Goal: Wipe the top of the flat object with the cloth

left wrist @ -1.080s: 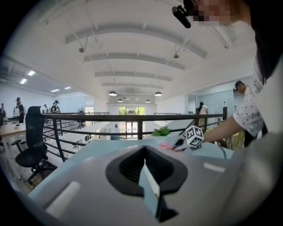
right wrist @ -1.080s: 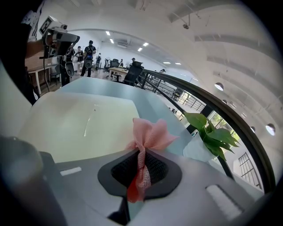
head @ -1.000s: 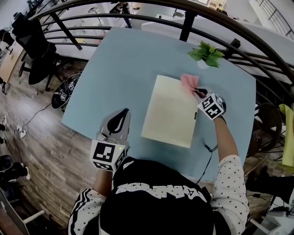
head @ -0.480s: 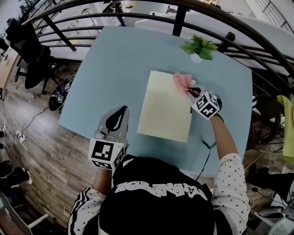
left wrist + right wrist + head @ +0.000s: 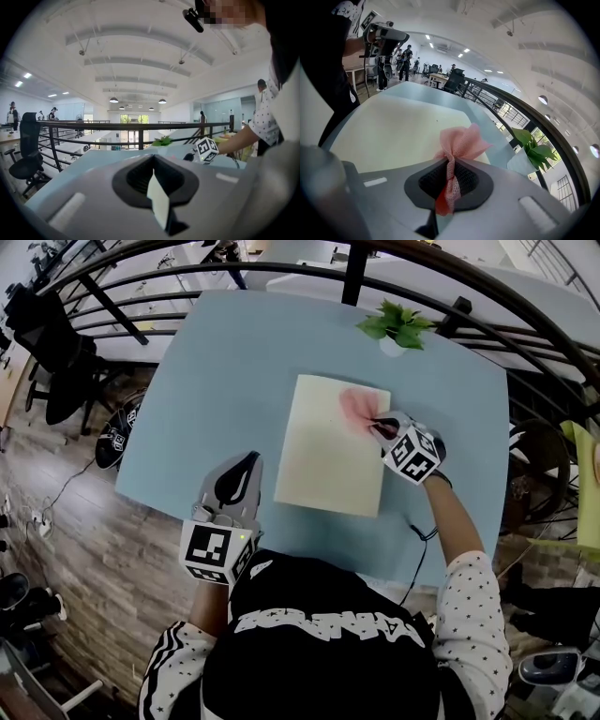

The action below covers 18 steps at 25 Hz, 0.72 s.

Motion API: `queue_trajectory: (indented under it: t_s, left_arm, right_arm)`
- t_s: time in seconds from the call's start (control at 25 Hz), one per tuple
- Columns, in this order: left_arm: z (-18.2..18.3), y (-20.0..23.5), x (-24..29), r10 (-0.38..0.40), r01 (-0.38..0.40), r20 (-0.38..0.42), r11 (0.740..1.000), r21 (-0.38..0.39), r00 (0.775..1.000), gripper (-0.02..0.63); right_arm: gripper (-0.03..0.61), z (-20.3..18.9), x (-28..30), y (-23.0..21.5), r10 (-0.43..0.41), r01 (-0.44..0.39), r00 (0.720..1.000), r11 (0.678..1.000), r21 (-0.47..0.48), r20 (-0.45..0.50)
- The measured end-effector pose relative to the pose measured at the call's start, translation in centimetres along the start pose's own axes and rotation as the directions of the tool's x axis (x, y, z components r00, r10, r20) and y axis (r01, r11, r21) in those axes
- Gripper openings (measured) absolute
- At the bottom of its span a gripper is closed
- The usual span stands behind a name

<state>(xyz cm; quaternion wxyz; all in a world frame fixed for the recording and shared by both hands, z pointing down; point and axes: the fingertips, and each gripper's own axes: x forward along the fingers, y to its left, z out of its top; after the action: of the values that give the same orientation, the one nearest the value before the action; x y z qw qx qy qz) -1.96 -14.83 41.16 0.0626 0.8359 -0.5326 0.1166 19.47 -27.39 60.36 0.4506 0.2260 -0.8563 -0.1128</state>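
Observation:
A cream flat board lies on the light blue table. My right gripper is shut on a pink cloth, which rests on the board's far right corner. In the right gripper view the pink cloth bunches out of the shut jaws over the cream board. My left gripper hovers at the table's near left edge, away from the board. Its jaws are shut with nothing between them.
A small potted plant stands at the table's far edge, just beyond the board. A black railing runs behind the table. A black cable hangs off the near right edge. Office chairs stand on the wood floor at left.
My right gripper has dragged the pink cloth leftward, from the board's right edge onto its top surface. The left gripper has stayed in place.

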Motion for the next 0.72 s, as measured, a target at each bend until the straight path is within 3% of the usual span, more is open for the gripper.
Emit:
queue_trajectory:
  t_s: [0.24,0.72]
  left_arm:
    - [0.2,-0.4,-0.2,-0.025,0.025,0.01,1.0,0.004,1.0,0.0]
    - [1.4,0.0,0.0,-0.114,0.114,0.007,0.993,0.025,0.993,0.0]
  right_arm:
    - [0.008,0.2,-0.7,1.7,0.008,-0.008,1.0,1.0,-0.01,0.001]
    - [0.008,0.9,-2.7,5.0,-0.007,0.001,0.998,0.996,0.086,0.066]
